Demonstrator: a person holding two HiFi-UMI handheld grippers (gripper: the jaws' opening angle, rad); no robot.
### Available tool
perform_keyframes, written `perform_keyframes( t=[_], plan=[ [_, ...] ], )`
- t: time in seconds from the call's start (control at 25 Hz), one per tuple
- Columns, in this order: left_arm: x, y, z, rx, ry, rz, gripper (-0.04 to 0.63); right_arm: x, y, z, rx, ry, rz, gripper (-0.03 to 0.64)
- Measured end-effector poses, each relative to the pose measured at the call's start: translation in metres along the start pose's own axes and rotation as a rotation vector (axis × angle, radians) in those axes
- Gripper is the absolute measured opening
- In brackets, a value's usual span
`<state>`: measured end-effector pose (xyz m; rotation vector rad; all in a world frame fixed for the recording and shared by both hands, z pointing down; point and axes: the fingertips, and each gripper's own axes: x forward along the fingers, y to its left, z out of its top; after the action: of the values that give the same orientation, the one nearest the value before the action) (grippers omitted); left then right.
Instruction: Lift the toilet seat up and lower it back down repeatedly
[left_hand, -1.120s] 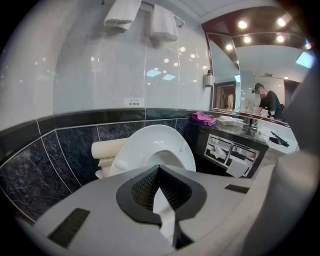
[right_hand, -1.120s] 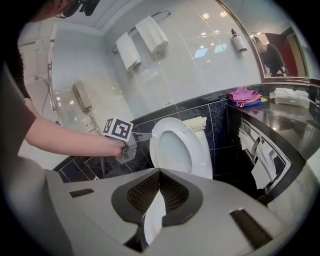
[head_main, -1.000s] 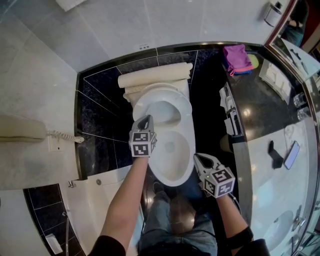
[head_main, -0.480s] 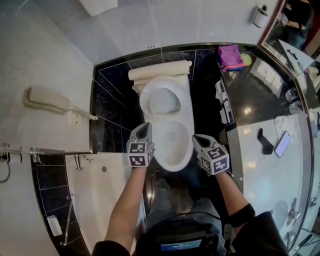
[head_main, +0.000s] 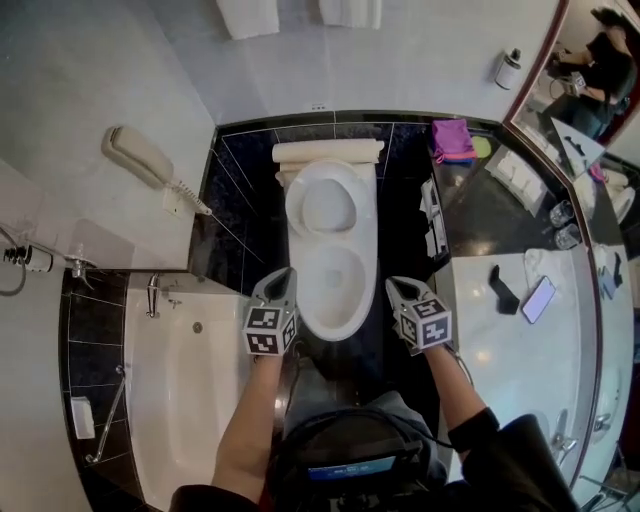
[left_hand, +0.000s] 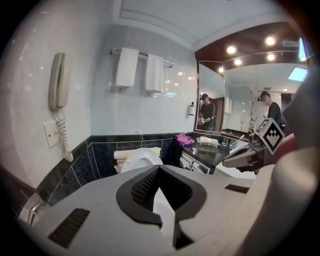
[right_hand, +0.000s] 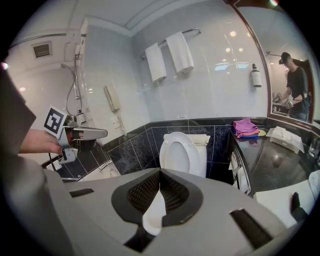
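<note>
**Status.** The seat (head_main: 322, 205) is raised over the bowl (head_main: 335, 285) and leans back toward the tank (head_main: 328, 152). Both grippers are held in front of the bowl, well apart from it. The jaws of the left gripper (head_main: 285, 272) are closed together on nothing. The jaws of the right gripper (head_main: 395, 285) are likewise closed and empty. A lowering stroke is judged to be next.

**Hazards.**
- With the jaws shut, the seat rim cannot be pinched. It can only be hooked or pushed, and a smooth rim may slip off the tips.
- If contact is lost once the seat is tipped forward, it is likely to drop and slam onto the bowl.
- A push applied off-centre may twist the hinges.

**Surroundings.** The toilet is set on glossy black tile, in a narrow bay between the tub (head_main: 190, 390) on the left and the counter (head_main: 500, 330) on the right. The elbows may therefore be obstructed. A wall phone (head_main: 140, 155), a pink cloth (head_main: 452, 140) and a mirror (head_main: 590, 80) are also present.
</note>
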<state>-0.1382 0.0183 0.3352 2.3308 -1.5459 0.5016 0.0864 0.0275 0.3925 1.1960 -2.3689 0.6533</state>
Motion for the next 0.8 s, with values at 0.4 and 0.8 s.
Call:
perform_keyframes(
  t=[0.4, 0.8],
  plan=[
    [-0.064, -0.021, -0.012, -0.040, -0.021, 0.016, -0.006, -0.036, 0.004, -0.009, -0.032, -0.014, 0.010, 0.017],
    [-0.084, -0.036, -0.032, -0.029, -0.007, 0.033, -0.005, -0.052, 0.008, -0.028, -0.021, -0.007, 0.011, 0.017]
  ],
)
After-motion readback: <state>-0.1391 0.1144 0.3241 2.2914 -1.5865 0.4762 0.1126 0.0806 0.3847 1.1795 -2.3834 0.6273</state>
